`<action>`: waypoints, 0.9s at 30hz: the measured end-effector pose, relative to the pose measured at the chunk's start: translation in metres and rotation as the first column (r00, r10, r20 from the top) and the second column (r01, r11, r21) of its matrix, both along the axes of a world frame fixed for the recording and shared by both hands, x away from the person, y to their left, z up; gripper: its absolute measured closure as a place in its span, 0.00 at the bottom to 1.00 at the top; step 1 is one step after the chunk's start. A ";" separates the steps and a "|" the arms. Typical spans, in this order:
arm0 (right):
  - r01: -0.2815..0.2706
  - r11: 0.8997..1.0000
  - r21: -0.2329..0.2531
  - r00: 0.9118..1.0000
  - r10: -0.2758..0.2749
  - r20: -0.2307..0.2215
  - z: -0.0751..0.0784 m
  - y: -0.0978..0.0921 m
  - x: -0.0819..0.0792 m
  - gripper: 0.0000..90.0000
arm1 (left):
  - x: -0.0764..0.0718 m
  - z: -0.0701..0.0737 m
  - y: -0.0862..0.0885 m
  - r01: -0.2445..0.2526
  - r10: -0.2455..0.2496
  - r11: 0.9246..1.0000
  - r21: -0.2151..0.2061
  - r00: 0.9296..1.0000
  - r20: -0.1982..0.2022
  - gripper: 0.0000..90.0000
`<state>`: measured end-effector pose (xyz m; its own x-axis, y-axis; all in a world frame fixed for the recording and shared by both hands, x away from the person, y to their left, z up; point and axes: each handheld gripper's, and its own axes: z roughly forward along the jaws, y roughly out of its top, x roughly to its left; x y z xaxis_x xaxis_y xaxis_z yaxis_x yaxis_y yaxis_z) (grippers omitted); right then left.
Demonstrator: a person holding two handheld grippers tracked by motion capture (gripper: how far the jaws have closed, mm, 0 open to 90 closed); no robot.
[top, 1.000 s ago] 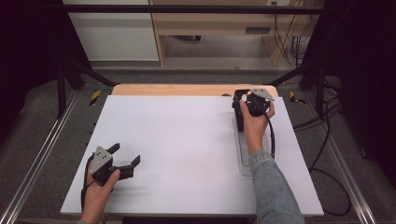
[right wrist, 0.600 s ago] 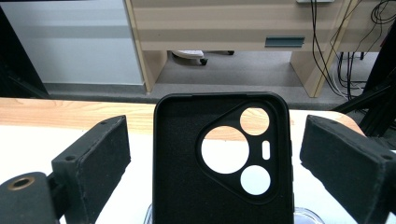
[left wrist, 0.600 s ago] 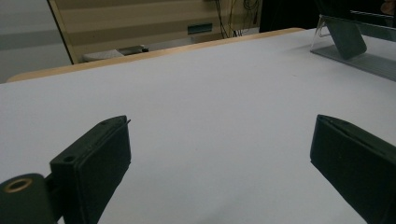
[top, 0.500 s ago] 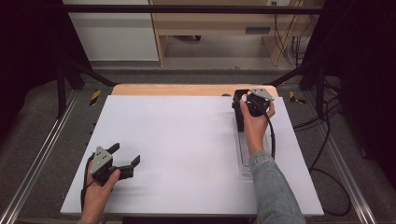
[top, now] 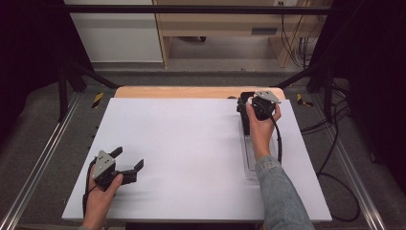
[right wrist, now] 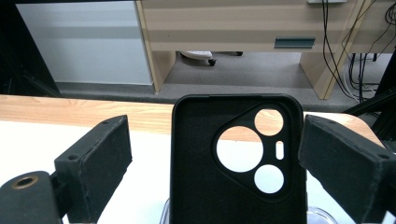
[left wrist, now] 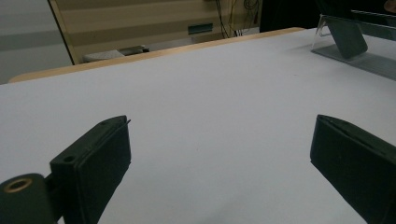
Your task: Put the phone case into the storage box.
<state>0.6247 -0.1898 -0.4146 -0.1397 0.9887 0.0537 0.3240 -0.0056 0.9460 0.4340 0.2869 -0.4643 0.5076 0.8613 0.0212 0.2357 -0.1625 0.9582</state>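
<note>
A black phone case [right wrist: 238, 177] with camera cut-outs stands upright, leaning on a clear plastic stand [top: 251, 158] at the right side of the white table top [top: 191, 139]. My right gripper [right wrist: 219, 140] is open, one jaw on each side of the case; a gap shows at the left jaw, and the right jaw is close to the case's edge. In the high view the right gripper [top: 247, 108] is at the far right of the table. My left gripper [top: 129, 158] rests open near the front left corner, nothing between its jaws. In the left gripper view the case [left wrist: 348, 39] and stand [left wrist: 369, 60] appear far off.
A strip of wooden table [top: 191, 92] shows behind the white top. Metal rails [top: 43, 158] run along both sides. Cables [top: 335, 158] lie on the floor at the right. A beige cabinet [top: 230, 28] stands beyond the table.
</note>
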 end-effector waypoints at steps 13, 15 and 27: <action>-0.022 1.000 0.022 0.999 0.021 0.023 0.015 0.004 -0.012 0.11 | 0.000 0.000 0.000 -0.004 0.004 1.000 0.006 1.000 0.003 0.06; -0.029 0.999 0.019 0.999 0.028 0.030 0.018 0.003 -0.015 0.11 | 0.000 0.000 0.000 -0.004 0.004 1.000 0.009 1.000 0.004 0.06; -0.078 0.995 0.058 0.996 0.075 0.042 0.036 -0.001 -0.043 0.10 | -0.002 -0.001 -0.002 -0.005 0.005 1.000 0.014 1.000 0.004 0.06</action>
